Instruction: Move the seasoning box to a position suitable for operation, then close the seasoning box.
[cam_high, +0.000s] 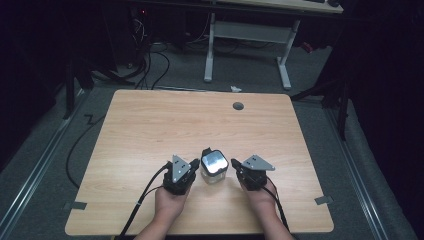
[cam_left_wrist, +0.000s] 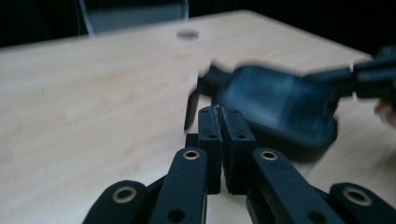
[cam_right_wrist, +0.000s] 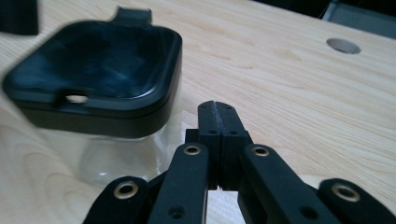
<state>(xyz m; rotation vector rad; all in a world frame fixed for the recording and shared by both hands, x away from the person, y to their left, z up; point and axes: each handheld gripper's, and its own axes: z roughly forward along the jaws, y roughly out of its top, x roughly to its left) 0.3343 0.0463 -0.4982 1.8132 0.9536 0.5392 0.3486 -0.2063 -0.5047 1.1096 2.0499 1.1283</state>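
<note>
A small clear jar with a black square lid (cam_high: 214, 165) stands upright on the wooden table (cam_high: 150, 125) near its front edge. My left gripper (cam_high: 195, 163) sits just left of the jar, its jaws shut with nothing between them. My right gripper (cam_high: 233, 163) sits just right of the jar, also shut and empty. In the left gripper view the closed jaws (cam_left_wrist: 219, 113) point at the blurred jar (cam_left_wrist: 275, 105), with the other gripper (cam_left_wrist: 373, 74) beyond it. In the right gripper view the closed jaws (cam_right_wrist: 217, 110) lie beside the jar (cam_right_wrist: 98, 74).
A round grey grommet hole (cam_high: 238, 106) sits near the table's far edge. Tape marks lie at the front corners (cam_high: 75, 205) (cam_high: 324, 200). A white desk frame (cam_high: 247, 45) and floor cables (cam_high: 150, 65) stand beyond the table. Each gripper's cable trails back over the front edge.
</note>
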